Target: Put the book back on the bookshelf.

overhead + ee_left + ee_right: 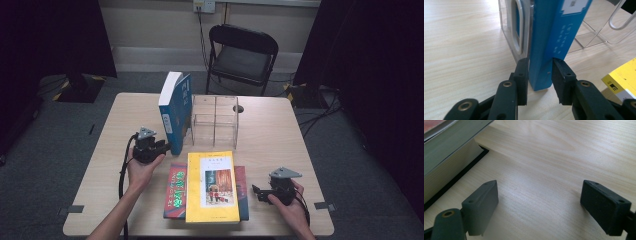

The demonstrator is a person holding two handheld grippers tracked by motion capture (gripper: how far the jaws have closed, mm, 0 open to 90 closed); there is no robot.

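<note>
Left gripper view: left gripper [539, 75] jaws clamp the upright blue book's [551, 40] bottom corner.

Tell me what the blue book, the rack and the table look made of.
Blue book: paper pages, smooth printed cover with a slight sheen, probably card. Rack: clear hard plastic, likely acrylic; you see straight through its glossy walls. Table: pale wood grain, matte, possibly laminate.
</note>
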